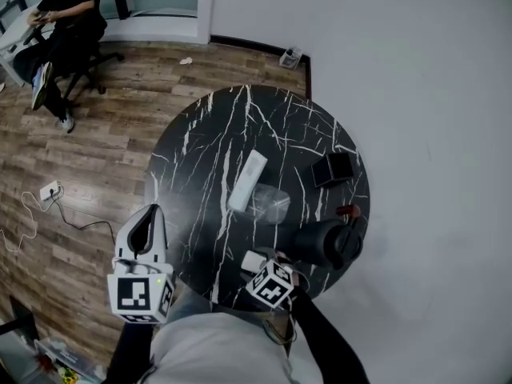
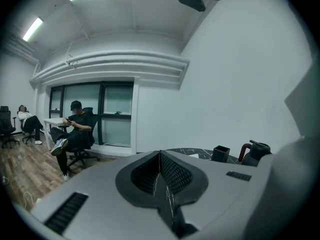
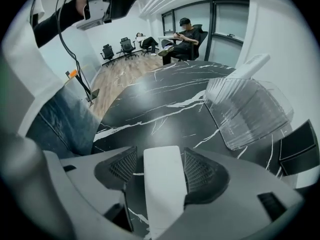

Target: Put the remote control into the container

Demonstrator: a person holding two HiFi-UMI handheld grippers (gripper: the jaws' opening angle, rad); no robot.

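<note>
Jaws of my right claw [image 3: 160,160] stand apart in the right gripper view, straddling a white remote control [image 3: 162,194] that lies flat on the table. The left pad shows a gap, the right pad sits close, and I judge nothing is clamped yet. To grip well I should centre the remote between both pads, settle low, then close squarely across its narrow sides. The clear container [image 3: 247,111] sits ahead and to this claw's right, with a second white remote [image 3: 250,65] just behind it. In the head view the round black marble table [image 1: 200,150] is glossy and white-veined, and a black box [image 1: 332,169] and a dark kettle [image 1: 324,242] stand to that claw's right. In the left gripper view my left claw [image 2: 160,176] is pressed together on nothing, off the table's edge, facing a white-walled room with a wood floor [image 2: 25,169] and a seated person [image 2: 72,129] far ahead.
</note>
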